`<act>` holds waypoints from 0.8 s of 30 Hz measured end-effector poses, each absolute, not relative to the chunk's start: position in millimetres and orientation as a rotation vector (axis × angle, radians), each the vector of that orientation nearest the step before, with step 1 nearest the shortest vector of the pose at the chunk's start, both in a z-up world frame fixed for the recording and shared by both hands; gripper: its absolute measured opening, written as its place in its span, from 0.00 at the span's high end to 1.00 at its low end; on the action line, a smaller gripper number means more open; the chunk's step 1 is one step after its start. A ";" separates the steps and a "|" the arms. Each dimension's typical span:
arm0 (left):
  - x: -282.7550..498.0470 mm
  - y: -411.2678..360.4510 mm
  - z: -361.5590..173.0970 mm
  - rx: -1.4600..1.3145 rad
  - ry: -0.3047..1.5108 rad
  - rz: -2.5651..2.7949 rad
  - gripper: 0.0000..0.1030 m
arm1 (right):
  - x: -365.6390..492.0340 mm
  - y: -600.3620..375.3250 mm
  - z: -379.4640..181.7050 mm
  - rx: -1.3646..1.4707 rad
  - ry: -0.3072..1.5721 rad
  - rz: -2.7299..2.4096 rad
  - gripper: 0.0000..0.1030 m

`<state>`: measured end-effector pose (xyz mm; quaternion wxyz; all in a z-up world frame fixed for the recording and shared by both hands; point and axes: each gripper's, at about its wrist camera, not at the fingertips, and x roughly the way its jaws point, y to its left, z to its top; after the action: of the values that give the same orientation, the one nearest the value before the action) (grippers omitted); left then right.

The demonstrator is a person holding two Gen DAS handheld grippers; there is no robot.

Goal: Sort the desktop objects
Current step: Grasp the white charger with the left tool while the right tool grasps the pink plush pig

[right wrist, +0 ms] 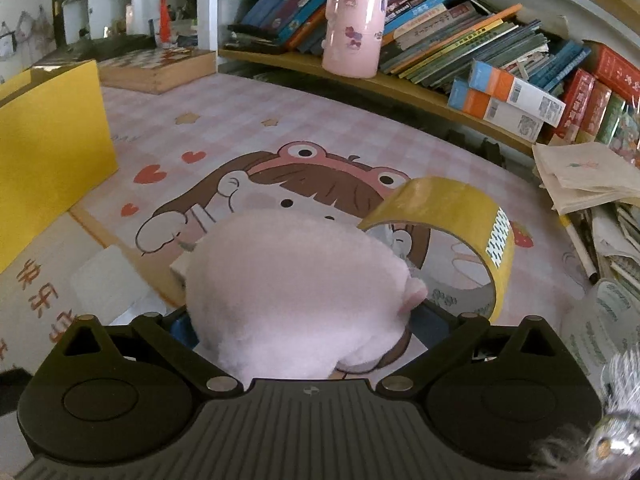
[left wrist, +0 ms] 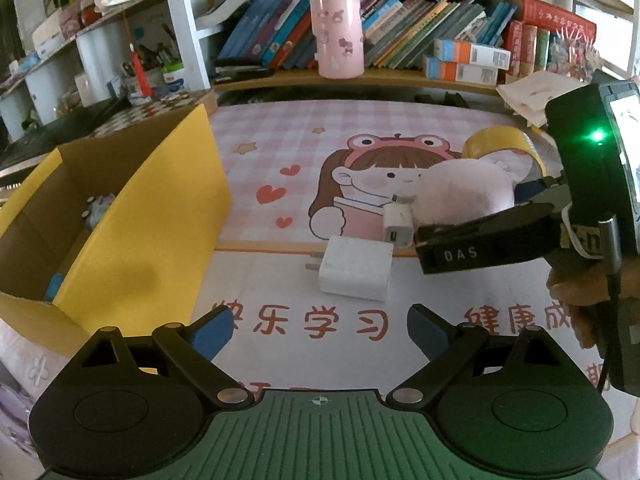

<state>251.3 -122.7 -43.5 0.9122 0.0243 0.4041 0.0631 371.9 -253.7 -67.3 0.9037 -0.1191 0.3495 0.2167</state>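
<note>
A round, fluffy pink plush toy (right wrist: pixel 296 292) sits between the wide-spread jaws of the right gripper (right wrist: pixel 298 328). An upright yellow roll of adhesive tape (right wrist: pixel 460 216) stands just beside it on the pink checked cartoon desk mat (right wrist: pixel 248 136).

1. Pink plush toy (right wrist: pixel 296 292): soft, rounded, lower centre of the right wrist view.
2. Yellow tape roll (right wrist: pixel 456 216): on edge, touching the plush's right side.
3. Large white charger (left wrist: pixel 356 268): flat, frame centre.
4. Small white charger (left wrist: pixel 398 226): just beside it, upper right.
</note>
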 end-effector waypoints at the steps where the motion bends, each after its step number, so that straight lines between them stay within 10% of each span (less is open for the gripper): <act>1: 252.0 -122.6 -43.9 0.051 0.834 0.131 0.07 | 371.0 -255.3 -66.6 -0.234 0.711 0.450 0.08; 24: 323.1 -128.1 -80.2 0.086 0.866 0.048 0.10 | 299.8 -322.6 -39.6 -0.023 0.718 0.354 0.16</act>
<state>323.1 -128.1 -80.2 0.9065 0.0415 0.4194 0.0234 299.8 -322.6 -39.6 0.9209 -0.0110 0.3494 0.1723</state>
